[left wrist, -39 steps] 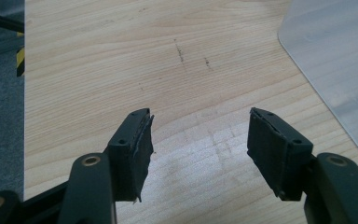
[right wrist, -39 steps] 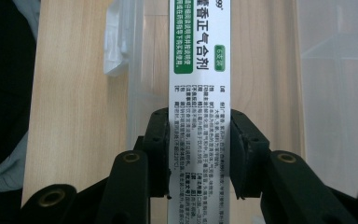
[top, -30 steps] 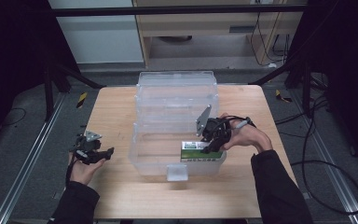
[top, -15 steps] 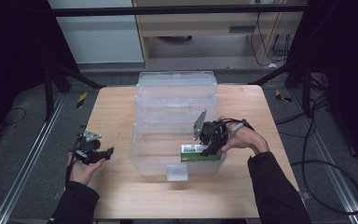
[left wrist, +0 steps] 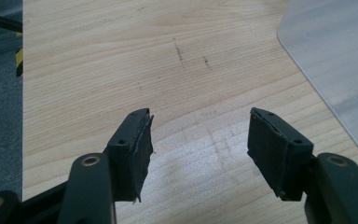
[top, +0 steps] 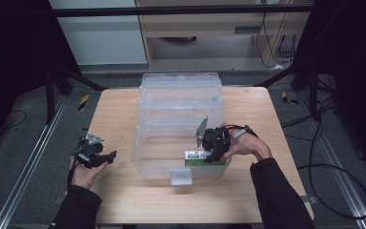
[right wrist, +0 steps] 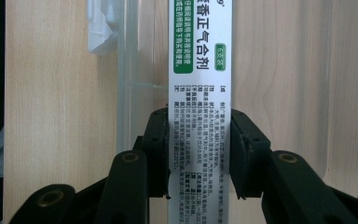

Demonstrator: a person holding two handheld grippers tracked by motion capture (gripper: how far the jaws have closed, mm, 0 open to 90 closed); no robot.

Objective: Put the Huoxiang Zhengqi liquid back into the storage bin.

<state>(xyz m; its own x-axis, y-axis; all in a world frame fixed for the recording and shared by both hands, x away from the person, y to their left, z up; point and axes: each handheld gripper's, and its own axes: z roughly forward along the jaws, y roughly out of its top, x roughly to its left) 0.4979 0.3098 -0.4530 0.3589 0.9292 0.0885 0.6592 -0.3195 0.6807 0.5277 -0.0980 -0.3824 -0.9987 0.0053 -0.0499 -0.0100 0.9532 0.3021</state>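
Note:
A clear plastic bin stands in the middle of the wooden table, its lid folded back behind it. My right gripper reaches into the bin's front right corner, shut on a white and green medicine box. In the right gripper view the medicine box runs upward between the jaws of that gripper, close to the bin's wall. My left gripper rests low at the table's left, open. The left gripper holds nothing between its fingers, with bare wood beneath.
The bin's lid lies open toward the back of the table. A corner of clear plastic shows at the right of the left gripper view. A latch tab sticks out from the bin's front wall. Metal rails run along both table sides.
My right gripper has sunk a little lower into the bin with the medicine box. The left gripper has stayed in place.

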